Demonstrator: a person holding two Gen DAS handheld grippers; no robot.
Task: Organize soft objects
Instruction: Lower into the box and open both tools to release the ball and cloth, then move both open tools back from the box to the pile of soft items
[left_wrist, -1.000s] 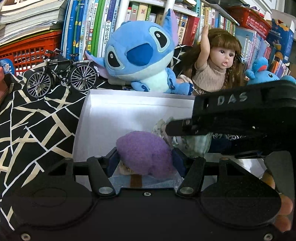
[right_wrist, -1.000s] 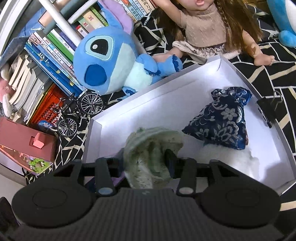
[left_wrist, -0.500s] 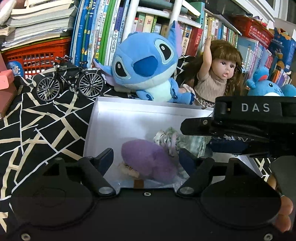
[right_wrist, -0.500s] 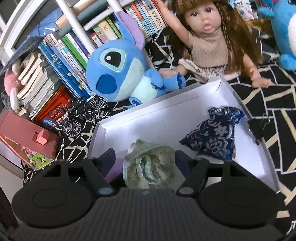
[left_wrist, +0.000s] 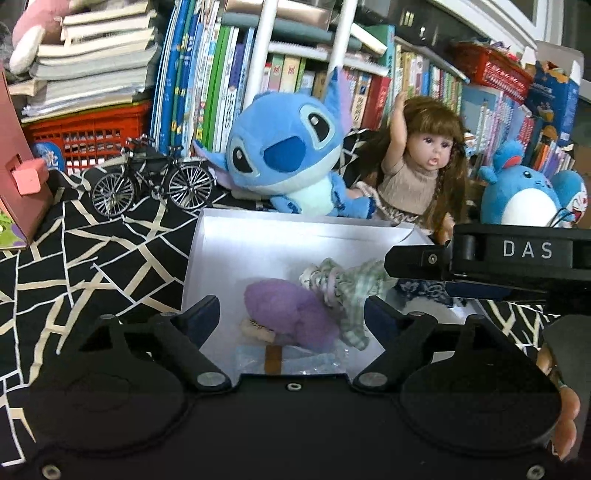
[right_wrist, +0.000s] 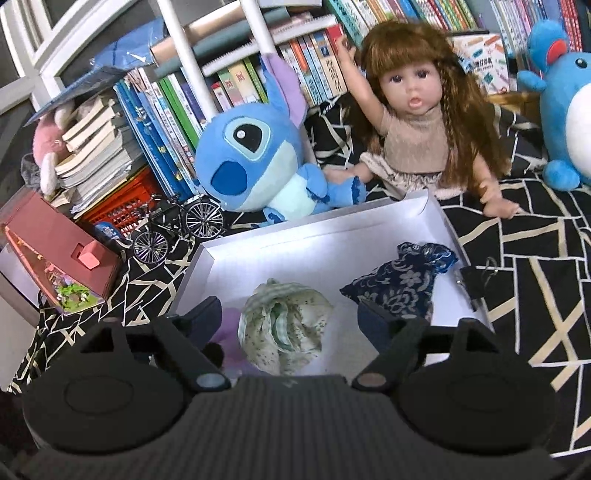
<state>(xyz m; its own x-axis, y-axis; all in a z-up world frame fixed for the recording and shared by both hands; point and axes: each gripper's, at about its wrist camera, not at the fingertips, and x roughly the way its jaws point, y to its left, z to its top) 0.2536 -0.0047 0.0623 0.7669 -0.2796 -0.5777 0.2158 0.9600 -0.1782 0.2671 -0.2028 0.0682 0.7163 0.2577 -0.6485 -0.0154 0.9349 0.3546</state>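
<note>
A white box (left_wrist: 258, 243) (right_wrist: 280, 251) lies on the black patterned cloth. In it rest a purple plush piece (left_wrist: 288, 312) (right_wrist: 229, 332), a green-and-white cloth pouch (left_wrist: 347, 288) (right_wrist: 284, 325) and a dark blue floral pouch (right_wrist: 395, 284) (left_wrist: 424, 291). My left gripper (left_wrist: 291, 314) is open, above and behind the purple piece, touching nothing. My right gripper (right_wrist: 290, 314) is open, above the green pouch, not holding it. The right gripper's body (left_wrist: 498, 262) crosses the right side of the left wrist view.
Behind the box sit a blue Stitch plush (left_wrist: 288, 155) (right_wrist: 255, 155), a doll (left_wrist: 417, 173) (right_wrist: 410, 122) and a blue round plush (left_wrist: 521, 195) (right_wrist: 569, 110). A model bicycle (left_wrist: 151, 181) (right_wrist: 177, 229) and red house box (right_wrist: 55, 254) stand left. A binder clip (right_wrist: 476, 280) lies right of the box.
Both grippers opened and let go: the purple piece and the green pouch now lie in the box. Both grippers have drawn back and up from the box.
</note>
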